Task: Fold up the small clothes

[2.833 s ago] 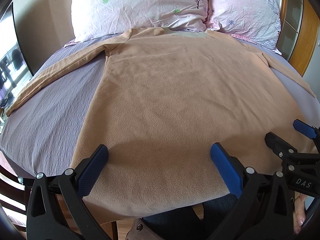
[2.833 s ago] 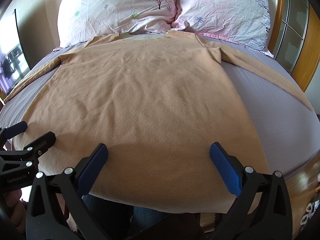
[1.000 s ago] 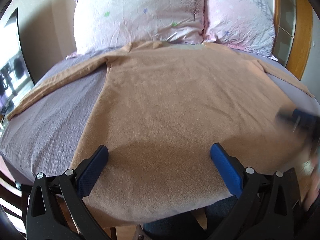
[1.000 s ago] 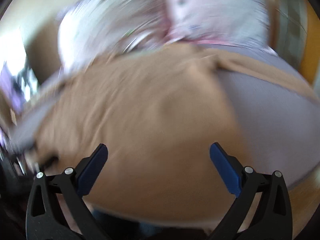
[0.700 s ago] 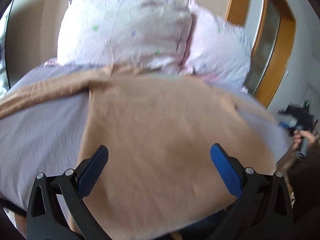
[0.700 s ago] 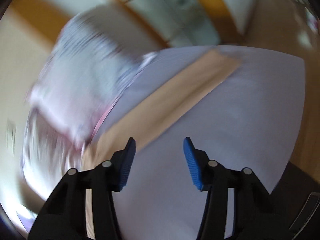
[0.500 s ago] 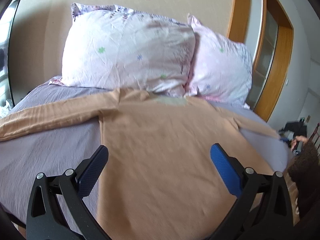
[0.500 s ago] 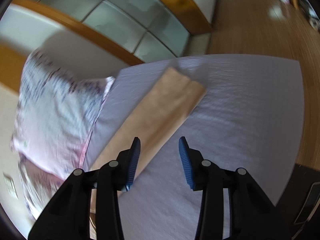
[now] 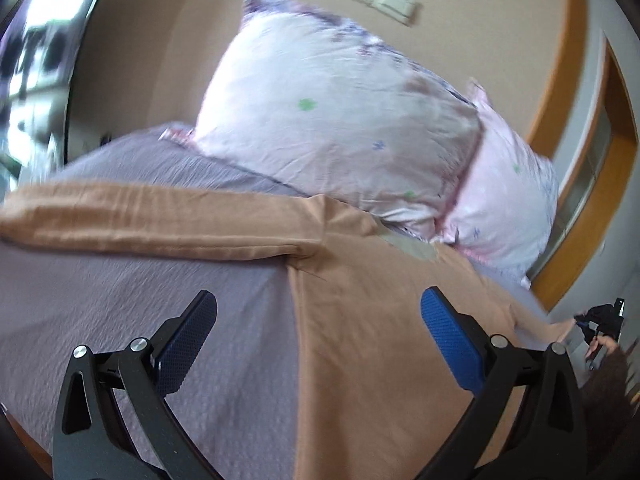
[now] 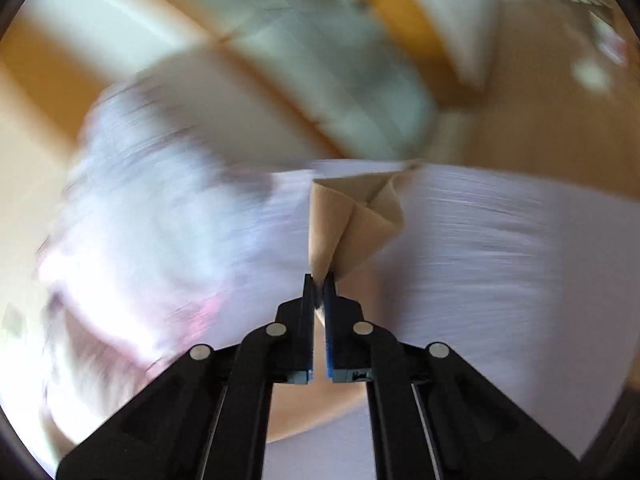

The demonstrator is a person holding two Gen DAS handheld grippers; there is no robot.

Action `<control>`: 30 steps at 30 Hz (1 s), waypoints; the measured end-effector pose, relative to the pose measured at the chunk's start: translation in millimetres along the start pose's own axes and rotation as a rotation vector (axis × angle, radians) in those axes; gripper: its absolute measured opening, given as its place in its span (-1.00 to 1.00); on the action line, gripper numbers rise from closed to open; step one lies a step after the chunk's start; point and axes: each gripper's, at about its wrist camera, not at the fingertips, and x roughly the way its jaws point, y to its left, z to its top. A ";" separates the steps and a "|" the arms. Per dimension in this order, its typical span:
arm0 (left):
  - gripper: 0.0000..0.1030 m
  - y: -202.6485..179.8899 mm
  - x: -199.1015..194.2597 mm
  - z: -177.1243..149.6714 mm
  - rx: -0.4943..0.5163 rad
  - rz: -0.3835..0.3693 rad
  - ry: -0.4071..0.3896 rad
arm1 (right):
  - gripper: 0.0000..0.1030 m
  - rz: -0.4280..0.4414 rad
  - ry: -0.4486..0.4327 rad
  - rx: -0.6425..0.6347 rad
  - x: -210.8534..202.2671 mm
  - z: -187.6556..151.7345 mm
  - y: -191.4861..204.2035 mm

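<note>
A tan long-sleeved top [image 9: 380, 320] lies flat on the lilac bed sheet [image 9: 120, 300], its left sleeve [image 9: 140, 220] stretched out to the left. My left gripper [image 9: 318, 320] is open and empty, hovering over the top's left side near the armpit. My right gripper [image 10: 319, 280] is shut on the end of the right sleeve [image 10: 352, 220], which stands lifted and folded above the sheet [image 10: 500, 260]. The right gripper also shows small at the far right of the left wrist view [image 9: 600, 320].
Two pale pink flowered pillows [image 9: 340, 120] lean against the wall at the head of the bed. A wooden door frame [image 9: 580, 200] stands to the right. A window [image 9: 32, 60] is at the left. The right wrist view is motion-blurred.
My right gripper swung to the right sleeve, closed on its end and lifted it. My left gripper moved up along the top's left side toward the shoulder, still open.
</note>
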 end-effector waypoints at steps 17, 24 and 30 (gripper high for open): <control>0.97 118.3 -35.2 26.8 -0.390 0.123 -0.040 | -0.02 0.546 0.824 -0.759 99.0 -365.0 337.4; 0.56 195.7 -29.5 33.6 -0.655 0.168 -0.018 | 0.47 0.525 0.643 -0.680 73.2 -301.5 291.3; 0.39 226.3 -35.0 35.2 -0.800 0.223 -0.035 | 0.49 0.513 0.624 -0.646 74.5 -284.9 261.0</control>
